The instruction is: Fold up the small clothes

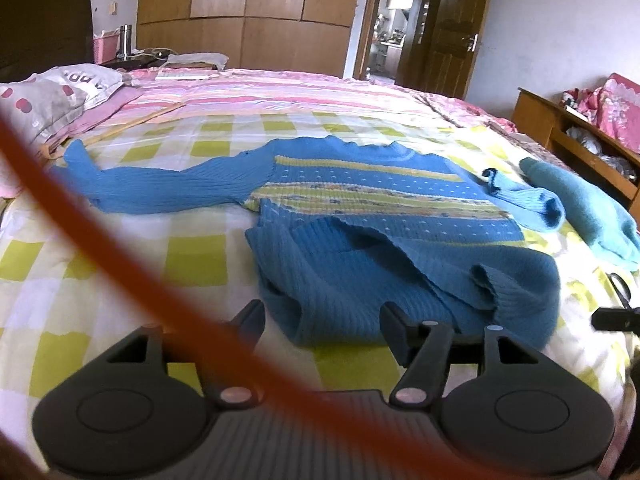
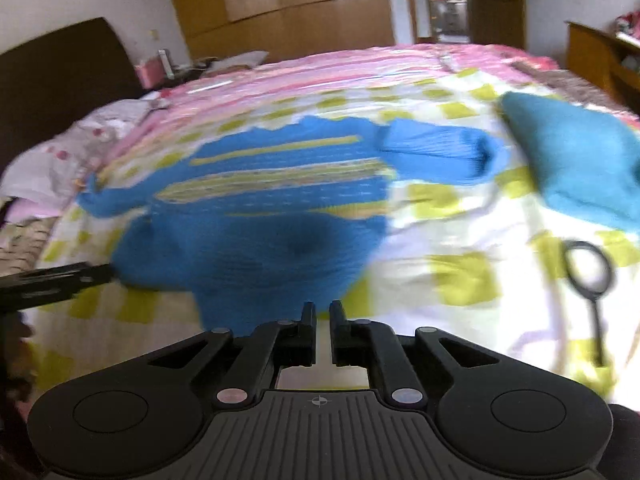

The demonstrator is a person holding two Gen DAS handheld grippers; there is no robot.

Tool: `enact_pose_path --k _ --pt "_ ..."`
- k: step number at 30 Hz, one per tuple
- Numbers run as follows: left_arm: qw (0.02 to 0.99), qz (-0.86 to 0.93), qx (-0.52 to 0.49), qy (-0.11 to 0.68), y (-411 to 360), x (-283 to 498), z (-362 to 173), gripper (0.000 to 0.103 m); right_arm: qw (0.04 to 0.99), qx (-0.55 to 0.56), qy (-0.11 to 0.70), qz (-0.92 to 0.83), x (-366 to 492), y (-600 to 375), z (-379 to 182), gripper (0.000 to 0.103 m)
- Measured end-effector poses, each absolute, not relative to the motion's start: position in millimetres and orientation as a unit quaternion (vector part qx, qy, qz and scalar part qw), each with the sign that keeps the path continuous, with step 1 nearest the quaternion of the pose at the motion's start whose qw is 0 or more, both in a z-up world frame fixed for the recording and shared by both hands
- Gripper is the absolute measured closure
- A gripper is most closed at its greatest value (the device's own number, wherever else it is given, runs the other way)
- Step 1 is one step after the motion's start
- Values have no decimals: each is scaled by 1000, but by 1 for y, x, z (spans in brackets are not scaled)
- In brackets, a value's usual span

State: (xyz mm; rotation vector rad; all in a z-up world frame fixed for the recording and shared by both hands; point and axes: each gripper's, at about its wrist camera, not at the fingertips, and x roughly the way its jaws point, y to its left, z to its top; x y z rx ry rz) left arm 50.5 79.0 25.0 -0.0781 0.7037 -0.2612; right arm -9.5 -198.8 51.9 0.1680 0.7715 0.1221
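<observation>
Sweater [image 1: 360,216], blue knit with yellow-green bands across the chest, is lying spread on the bed [image 1: 120,264], its long axis running crosswise in both views from one sleeve to the other. One sleeve is stretching out flat toward the pillow [image 1: 60,88] side; the other is bending back on itself, its open cuff [image 1: 554,206] facing the near edge. The lower hem is bunching up in a rumpled fold just ahead of the left tongs [image 1: 322,320]. Those tongs are standing wide apart with nothing between them, the right-hand finger touching or almost touching the hem; no earlier view is given to judge by. The right tongs [image 2: 322,312] are nearly closed, a thin gap showing between the fingers, gripping nothing, their tips just at the sweater's near edge.

Count: one sweater, one teal cloth [image 1: 580,208] folded beside the bent sleeve and apart from it, one black ring-handled tool [image 2: 590,276] lying on the checked sheet near the right side.

Open sheet is showing in front of the sweater and under the long sleeve. An orange cable [image 1: 100,240] is crossing the left view, blurred.
</observation>
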Motion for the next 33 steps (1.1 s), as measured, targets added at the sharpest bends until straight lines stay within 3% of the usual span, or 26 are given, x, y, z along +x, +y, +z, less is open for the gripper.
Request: enact_pose_path --k 1,3,5,10,12,13,15,17,19,23,31,32,33 --pt "930 -126 -38 343 78 54 25 35 920 78 377 70 -4 -190 50 91" --pt "931 -119 -35 345 77 63 23 32 922 59 373 89 7 -169 44 77" --pt "931 -113 -31 346 75 73 20 30 924 38 368 100 18 -149 38 57" --pt "929 -102 -22 354 69 94 10 28 925 -1 365 107 39 -117 25 53" --pt "929 -103 -23 356 67 99 7 28 927 -22 364 93 44 -114 19 54" --pt "929 -103 -23 356 66 100 6 29 927 -26 365 84 47 -116 16 59" --pt "927 -105 -25 360 67 101 6 53 924 -8 375 73 49 -126 14 76" --pt "922 -112 -35 369 71 102 6 69 921 10 383 63 49 -139 15 97" --pt "921 -121 -49 368 75 99 9 77 921 27 385 57 46 -153 18 103" --pt "920 -149 -65 356 80 86 22 85 925 45 375 45 34 -176 32 103" --pt "915 -217 -60 335 77 41 44 86 930 65 358 55 7 -197 58 102" --pt "913 -224 -56 335 76 34 45 86 929 62 359 65 7 -194 57 94" --pt "912 -228 -51 336 75 27 46 86 929 56 359 71 7 -191 55 93"
